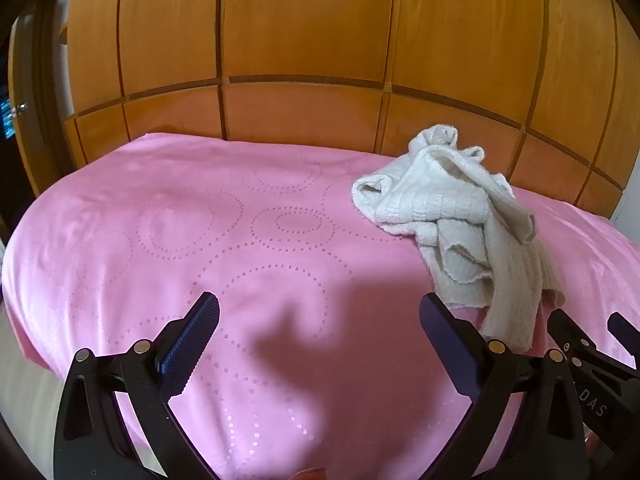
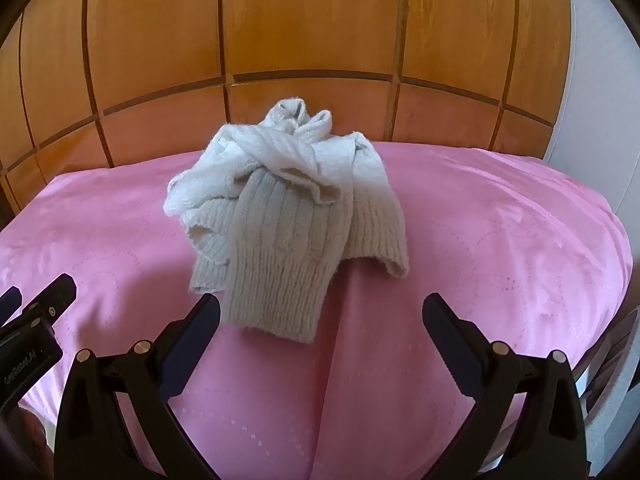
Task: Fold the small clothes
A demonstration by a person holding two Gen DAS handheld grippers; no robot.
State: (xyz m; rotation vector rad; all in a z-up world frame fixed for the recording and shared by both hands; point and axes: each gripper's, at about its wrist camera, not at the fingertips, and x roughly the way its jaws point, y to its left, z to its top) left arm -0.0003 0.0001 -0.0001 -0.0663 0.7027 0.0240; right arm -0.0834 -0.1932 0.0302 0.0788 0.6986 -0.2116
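No fold is yet made: the knitted sweater point(image 2: 288, 216) is left crumpled in a heap near the far edge of the pink bed point(image 2: 500, 248), while the left gripper point(image 1: 320, 320) and right gripper point(image 2: 320, 320) are held wide-jawed and empty.

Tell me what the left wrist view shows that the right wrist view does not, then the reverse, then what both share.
Only the left wrist view: the dark doorway at far left, the tool's shadow on the cover, and the right tool's fingers at the right edge.

Only the right wrist view: the white wall at right, a crease in the cover, and the left tool's body at the left edge.

Both: the crumpled cream knit garment, the pink bedcover, the wooden panels; the left tool and the right tool are open and empty.
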